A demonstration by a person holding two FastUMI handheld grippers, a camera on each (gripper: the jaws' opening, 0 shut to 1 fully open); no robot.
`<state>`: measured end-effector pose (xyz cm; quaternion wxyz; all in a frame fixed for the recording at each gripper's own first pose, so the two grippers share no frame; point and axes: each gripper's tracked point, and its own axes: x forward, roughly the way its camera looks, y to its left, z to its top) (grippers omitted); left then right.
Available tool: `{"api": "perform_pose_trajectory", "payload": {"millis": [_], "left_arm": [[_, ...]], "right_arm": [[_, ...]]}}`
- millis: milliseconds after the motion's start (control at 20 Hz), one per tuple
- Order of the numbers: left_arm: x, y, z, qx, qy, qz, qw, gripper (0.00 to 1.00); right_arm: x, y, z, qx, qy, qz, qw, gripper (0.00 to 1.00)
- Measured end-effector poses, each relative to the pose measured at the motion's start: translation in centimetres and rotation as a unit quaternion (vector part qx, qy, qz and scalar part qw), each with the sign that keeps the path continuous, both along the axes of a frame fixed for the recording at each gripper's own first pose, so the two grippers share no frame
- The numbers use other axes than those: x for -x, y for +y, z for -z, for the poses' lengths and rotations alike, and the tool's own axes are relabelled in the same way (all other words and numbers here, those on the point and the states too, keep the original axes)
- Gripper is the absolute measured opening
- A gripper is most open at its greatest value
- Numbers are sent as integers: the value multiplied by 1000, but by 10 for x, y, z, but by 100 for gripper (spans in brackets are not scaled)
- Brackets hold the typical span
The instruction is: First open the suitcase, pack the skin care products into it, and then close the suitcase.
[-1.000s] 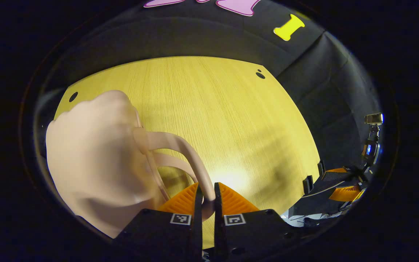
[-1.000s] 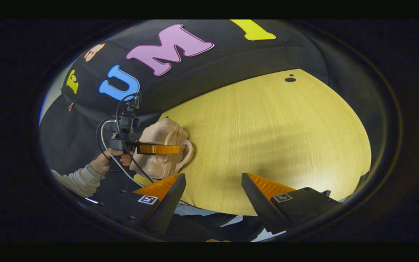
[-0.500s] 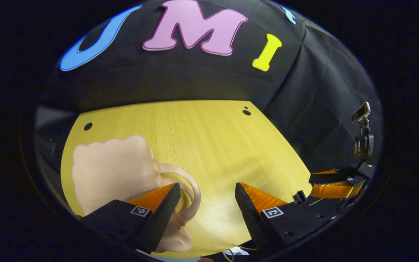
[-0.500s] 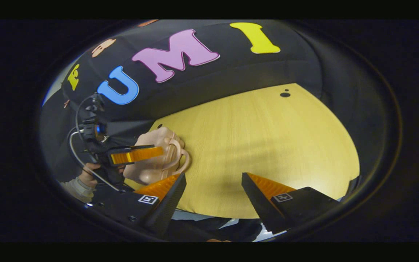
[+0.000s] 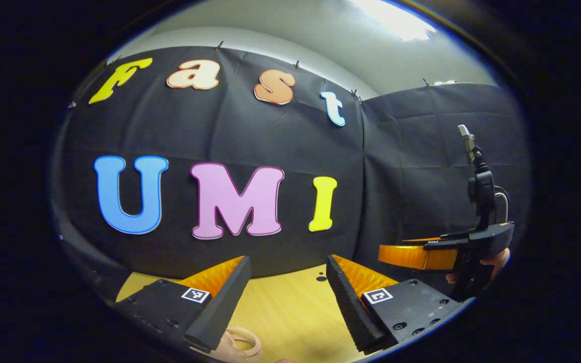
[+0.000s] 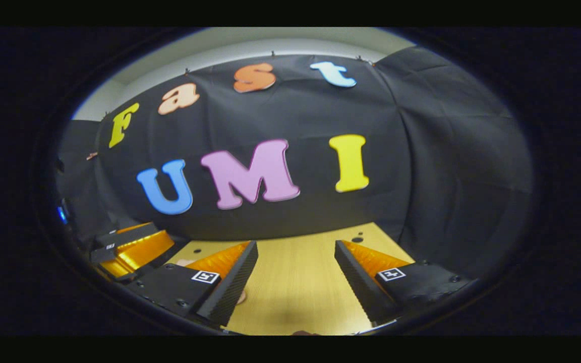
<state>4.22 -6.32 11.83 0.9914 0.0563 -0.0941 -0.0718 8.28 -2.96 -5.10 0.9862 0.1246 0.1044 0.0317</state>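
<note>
Left gripper (image 5: 285,287): fingers spread wide, nothing held. Right gripper (image 6: 295,272): likewise wide apart and empty. Suitcase (image 5: 240,348): pale handle loop glimpsed on table (image 5: 290,312) under the left gripper, body cut off. Step judged finished or near it; closure cannot be confirmed; skin care products unseen

The counter (image 5: 290,312) is light yellow wood with small dark holes near its far edge. A pale pink bag handle (image 5: 242,345) lies on it at the near edge, partly hidden, so little of the bag shows.
</note>
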Motion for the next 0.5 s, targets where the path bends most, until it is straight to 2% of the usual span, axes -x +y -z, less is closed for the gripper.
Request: {"api": "perform_pose_trajectory", "payload": {"millis": [100, 150, 300, 400, 500], "left_arm": [[23, 1, -18, -8, -35, -63, 997, 95], [31, 4, -17, -7, -30, -91, 995, 95], [38, 3, -20, 17, -19, -132, 991, 96], [41, 15, -20, 17, -20, -186, 982, 96], [49, 11, -16, 21, -20, -206, 978, 98]], "right_arm": [[-13, -32, -23, 64, -54, 43, 996, 98], [-12, -30, -39, 71, -84, 36, 993, 98], [-6, -23, -63, 64, -143, -13, 988, 98], [-8, -22, -65, 58, -154, -48, 985, 98], [-7, -21, -63, 50, -153, -84, 983, 98]]}}
